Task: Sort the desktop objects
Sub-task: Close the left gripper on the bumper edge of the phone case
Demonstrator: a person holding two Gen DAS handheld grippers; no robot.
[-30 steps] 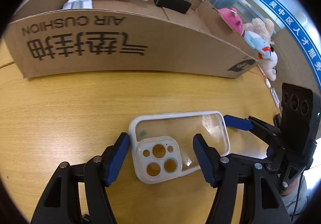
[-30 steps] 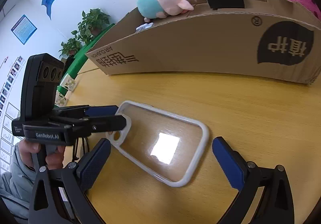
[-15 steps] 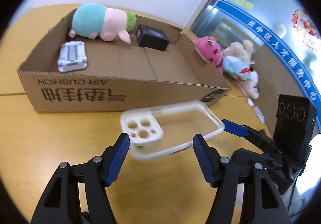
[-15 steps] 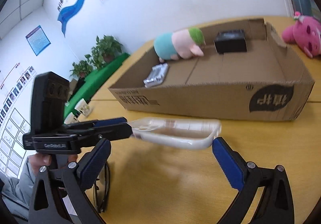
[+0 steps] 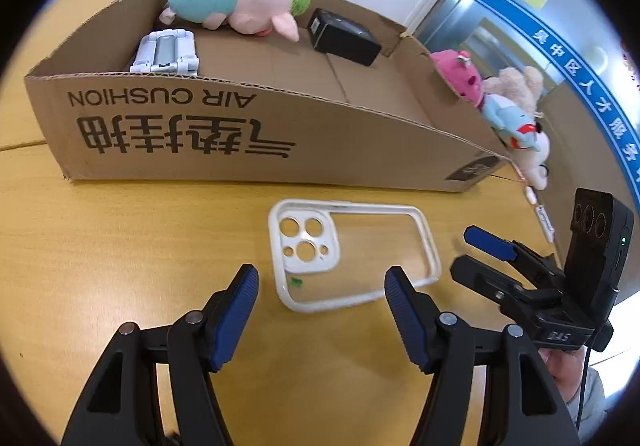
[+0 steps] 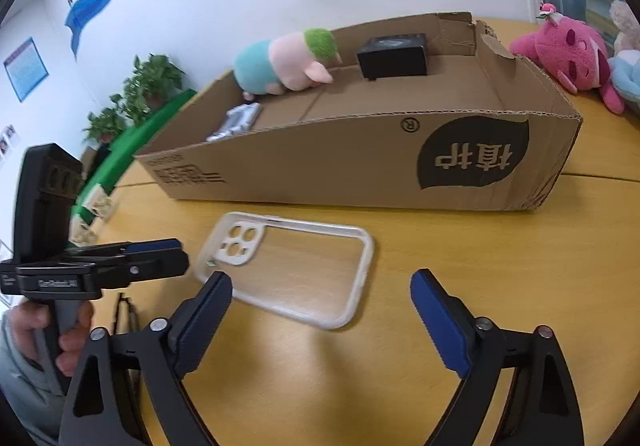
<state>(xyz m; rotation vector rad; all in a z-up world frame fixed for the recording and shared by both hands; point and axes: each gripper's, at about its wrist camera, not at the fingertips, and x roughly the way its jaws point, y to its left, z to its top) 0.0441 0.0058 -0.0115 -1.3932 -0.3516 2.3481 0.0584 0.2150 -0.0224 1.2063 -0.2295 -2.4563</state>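
A wooden table (image 5: 120, 246) fills the lower part of both wrist views. Ahead of both grippers stands a long, low cardboard box (image 5: 256, 134), open at the top, printed with "AIR CUSHION" upside down on the wall facing the grippers. Inside it, against the far wall, lies a plush pig (image 5: 236, 2) in teal, pink and green. Next to the pig, toward the right gripper's side, sits a black box (image 5: 344, 40). A small white and grey folding stand (image 5: 166, 52) rests on the box floor in front of the pig. Beyond the box's right end, several plush toys are piled on the table, a pink plush toy (image 6: 572, 54) nearest.

A clear phone case (image 5: 352, 250) with a white rim lies flat on the table, between the grippers and the box, inside face up, its camera cutouts toward the left gripper's side.

The left gripper (image 5: 320, 298) has its blue-padded jaws wide apart and holds nothing; the case lies just ahead of its tips. The right gripper (image 6: 320, 310) is also spread wide and empty, with the case just ahead between its fingers' lines. Neither gripper touches the case.
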